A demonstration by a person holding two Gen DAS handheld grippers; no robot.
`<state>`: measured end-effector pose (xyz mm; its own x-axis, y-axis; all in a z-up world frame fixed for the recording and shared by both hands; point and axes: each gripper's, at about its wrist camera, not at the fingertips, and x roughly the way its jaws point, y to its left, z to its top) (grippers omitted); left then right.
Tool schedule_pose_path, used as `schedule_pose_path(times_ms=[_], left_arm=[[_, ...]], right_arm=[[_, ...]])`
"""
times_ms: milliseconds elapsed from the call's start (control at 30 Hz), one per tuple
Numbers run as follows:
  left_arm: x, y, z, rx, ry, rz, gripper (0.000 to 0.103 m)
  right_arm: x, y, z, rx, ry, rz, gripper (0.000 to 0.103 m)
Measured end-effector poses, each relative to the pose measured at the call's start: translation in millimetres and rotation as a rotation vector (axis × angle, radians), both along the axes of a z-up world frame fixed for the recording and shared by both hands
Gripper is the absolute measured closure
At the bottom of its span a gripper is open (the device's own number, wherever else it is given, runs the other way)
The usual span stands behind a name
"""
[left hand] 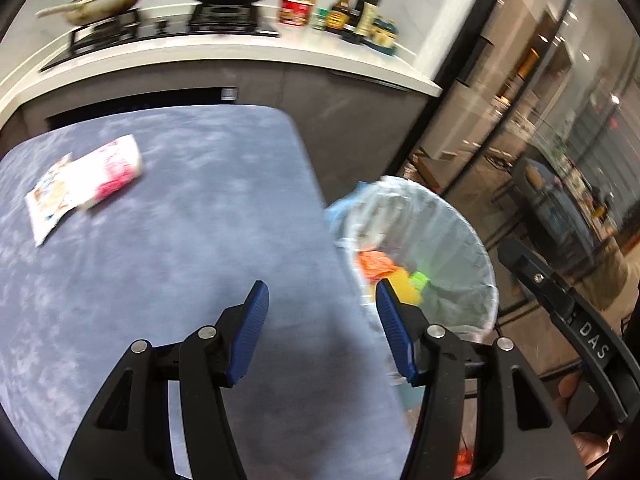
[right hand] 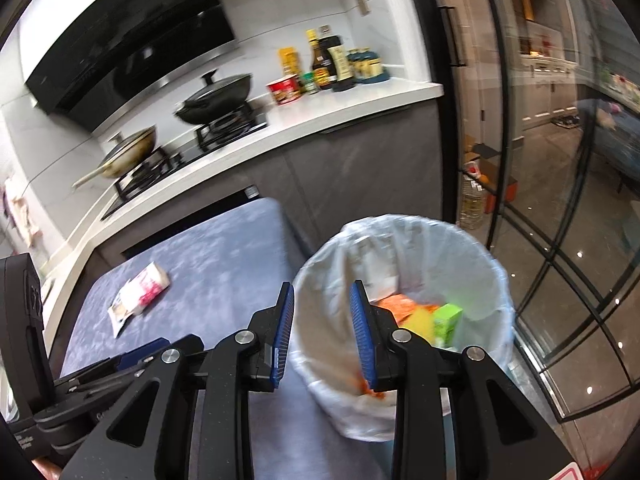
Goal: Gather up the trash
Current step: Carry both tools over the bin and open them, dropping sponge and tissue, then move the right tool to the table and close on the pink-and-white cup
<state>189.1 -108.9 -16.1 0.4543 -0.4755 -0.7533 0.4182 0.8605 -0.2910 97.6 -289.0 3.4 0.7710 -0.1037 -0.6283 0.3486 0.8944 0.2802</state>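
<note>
Blur smears the wrappers [left hand: 86, 186] on our table [left hand: 180, 240]; bin [right hand: 404, 320] abuts its edge; our left hand-held gripper [left hand: 320, 300] gapes wide, right hand-held gripper [right hand: 322, 312] narrower, both empty.

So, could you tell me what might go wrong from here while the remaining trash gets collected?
The pink wrapper lies partly on the flat packet; a pinch may lift only one. Both sit at the table's far side, away from the bin beyond its edge, so a loose hold could drop them. The left claw and right claw are close and could collide.
</note>
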Motion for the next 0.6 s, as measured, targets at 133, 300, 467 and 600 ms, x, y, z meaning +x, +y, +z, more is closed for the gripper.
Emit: schedule_pose_path(times_ms=[133, 300, 467, 600], left_arm=[[8.1, 44.6, -4.2, 0.008, 0.009, 0.077, 0.050], [18.1, 103.4, -12.5, 0.023, 0.022, 0.182, 0.050], [26.9, 160.5, -20.7, 0.073, 0.016, 0.284, 0.050], [33.6, 197.5, -25.4, 0.079, 0.027, 0.341, 0.050]], right_arm=[[11.5, 33.2, -2.9, 0.000, 0.013, 0.057, 0.073], [26.8, 75.4, -9.7, 0.010, 0.034, 0.123, 0.072], [48.1, 122.1, -18.0, 0.005, 0.060, 0.202, 0.070], [67.5, 156.2, -22.8, 0.005, 0.072, 0.252, 0.064]])
